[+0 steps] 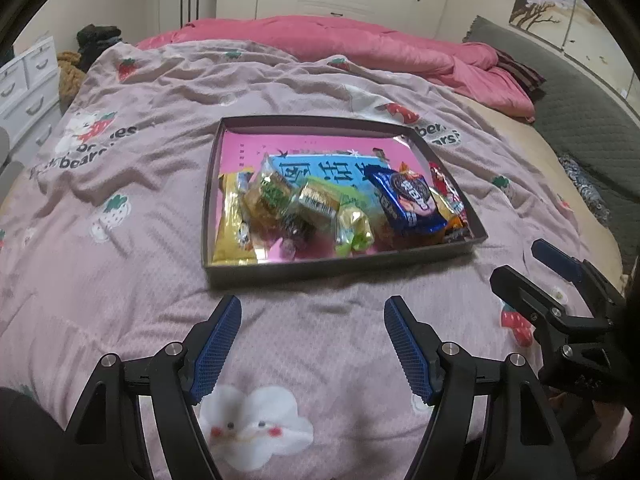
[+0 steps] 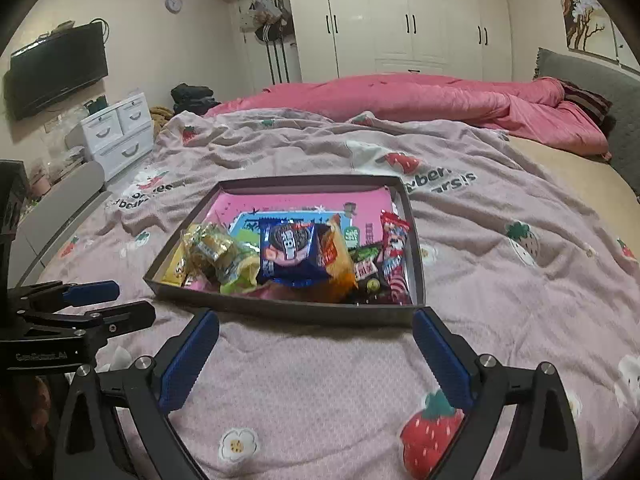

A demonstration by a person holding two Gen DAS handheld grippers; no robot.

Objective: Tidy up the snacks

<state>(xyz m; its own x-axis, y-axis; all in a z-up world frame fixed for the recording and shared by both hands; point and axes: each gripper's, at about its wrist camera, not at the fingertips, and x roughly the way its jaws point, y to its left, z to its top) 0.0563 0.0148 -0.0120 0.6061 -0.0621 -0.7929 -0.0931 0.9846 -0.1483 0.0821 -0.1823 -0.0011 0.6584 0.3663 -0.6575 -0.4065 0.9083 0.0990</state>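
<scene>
One tray (image 1: 212, 200) lies on the bed (image 1: 120, 240) and holds one blue cookie pack (image 1: 408, 200) among heaped snacks, too overlapped to count. The two tools, left tool (image 1: 312, 312) and right tool (image 2: 316, 328), stand open and empty near it.

A home bedroom: bed (image 2: 500, 280), wardrobe (image 2: 400, 16), wall television (image 2: 56, 68)

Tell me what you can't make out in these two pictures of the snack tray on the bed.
- Snacks under the blue cookie pack: left wrist view, hidden by the pile.
- Small dark packets at the tray near corner: right wrist view, too blurred to identify.
- Print on the tray's pink liner: both views, partly covered by snacks.
- Right gripper: left wrist view, cut off by the picture's edge.
- Left gripper: right wrist view, likewise cut off.
</scene>
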